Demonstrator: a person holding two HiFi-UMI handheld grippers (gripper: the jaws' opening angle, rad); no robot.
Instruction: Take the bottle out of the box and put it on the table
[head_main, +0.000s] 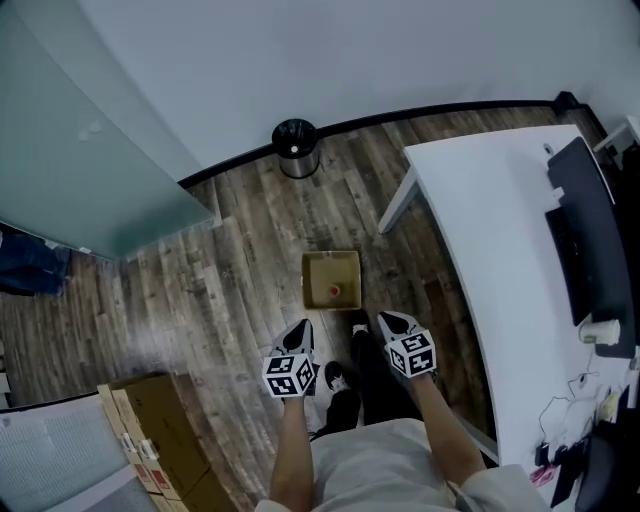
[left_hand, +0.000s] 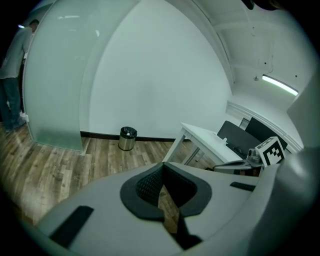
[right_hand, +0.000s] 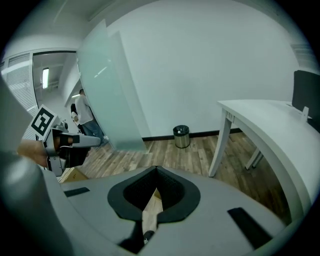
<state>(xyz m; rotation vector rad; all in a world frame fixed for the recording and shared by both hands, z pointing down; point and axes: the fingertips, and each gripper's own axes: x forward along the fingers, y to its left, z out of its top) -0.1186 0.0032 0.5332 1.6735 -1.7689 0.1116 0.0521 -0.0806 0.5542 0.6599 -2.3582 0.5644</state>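
1. The person stands with both forearms held out at waist height. Each of the two tools tilts forward and down toward the wooden floor.
2. The left gripper (head_main: 301, 330) is clenched on nothing. The right gripper (head_main: 393, 322) also has its jaws pressed together and is empty.
3. The two grippers hang side by side, apart from each other. Both are short of the one open brown cardboard box (head_main: 331, 255) on the floor ahead of the feet.
4. One small red-topped bottle (head_main: 333, 292), as far as I can make out from here, sits inside that box.
5. One curved white table (head_main: 480, 250) stands to the right. One round black-and-steel bin (head_main: 295, 148) stands by the far wall.
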